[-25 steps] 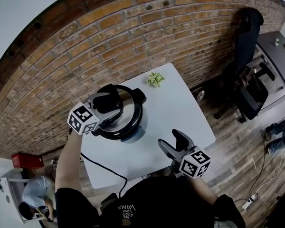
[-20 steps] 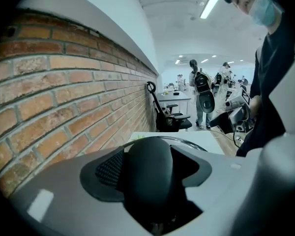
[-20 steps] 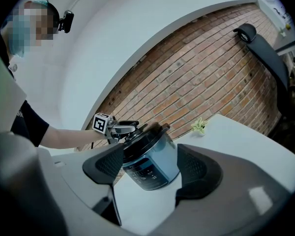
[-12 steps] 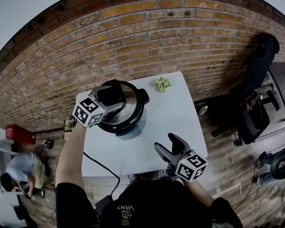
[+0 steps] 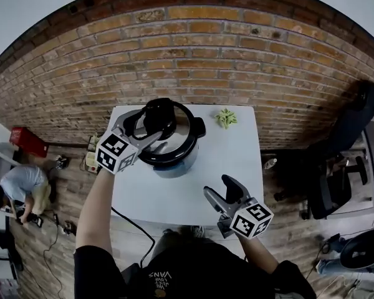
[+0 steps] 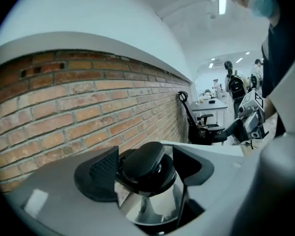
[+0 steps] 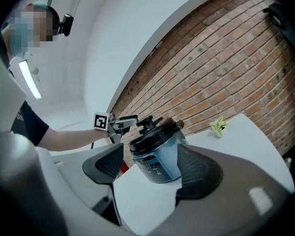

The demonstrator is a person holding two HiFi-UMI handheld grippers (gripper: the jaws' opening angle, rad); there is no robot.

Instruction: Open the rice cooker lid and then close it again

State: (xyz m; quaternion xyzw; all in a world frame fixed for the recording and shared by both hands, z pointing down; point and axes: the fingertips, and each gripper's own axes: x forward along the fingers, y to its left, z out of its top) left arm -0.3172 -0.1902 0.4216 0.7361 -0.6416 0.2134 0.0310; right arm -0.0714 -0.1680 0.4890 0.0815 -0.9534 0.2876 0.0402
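Since a moment ago my left gripper [image 5: 146,124] has spread its fingers; they stand open, loose around the lid knob [image 6: 143,163] of the rice cooker [image 5: 174,161], upper centre on the table [image 5: 237,148]. My right gripper [image 5: 227,189] is open and empty. I'd centre on the knob and squeeze firmly before lifting.

Mirror-bright polished metal on the lid [image 5: 177,143], under a glossy black plastic knob [image 6: 145,163]. The cooker body [image 7: 160,161] is shiny blue. The table [image 5: 193,192] is smooth matt white, the wall [image 5: 193,55] rough red brick, the floor [image 5: 287,229] worn wood planks. My right gripper [image 7: 152,166] is matt grey plastic, its pads [image 7: 105,166] black and finely ribbed.
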